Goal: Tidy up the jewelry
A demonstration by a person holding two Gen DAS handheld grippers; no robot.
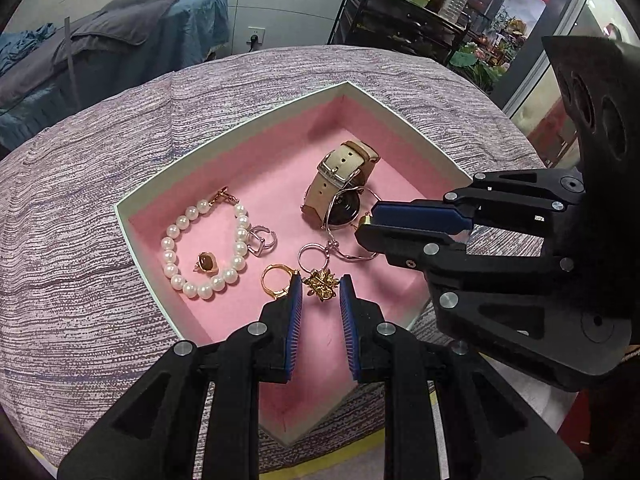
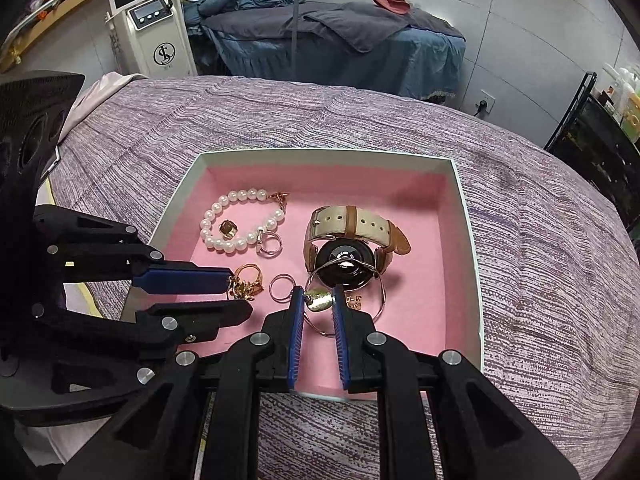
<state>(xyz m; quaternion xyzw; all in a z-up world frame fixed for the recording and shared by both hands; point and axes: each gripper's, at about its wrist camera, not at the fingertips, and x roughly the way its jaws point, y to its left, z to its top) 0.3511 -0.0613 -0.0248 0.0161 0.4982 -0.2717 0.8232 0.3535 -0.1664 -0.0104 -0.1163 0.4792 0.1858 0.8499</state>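
A pink-lined box [image 1: 404,128] [image 2: 464,216] on a purple cloth holds a pearl bracelet [image 1: 176,240] [image 2: 212,216], a tan-strap watch [image 1: 348,164] [image 2: 360,220], several rings and a thin silver bangle [image 1: 352,256] [image 2: 380,300]. My left gripper [image 1: 320,284] [image 2: 240,292] is open over a gold flower brooch [image 1: 320,282] [image 2: 244,288], which sits between its fingers. My right gripper [image 2: 318,298] [image 1: 366,226] is open around a gold disc charm [image 2: 320,299] next to the watch.
A gold ring [image 1: 276,278] lies by the left finger, a silver ring [image 1: 314,254] behind the brooch. A brown-stone ring [image 1: 208,262] sits inside the pearl bracelet. A massage bed [image 2: 340,36] and a black cart [image 1: 400,16] stand beyond the table.
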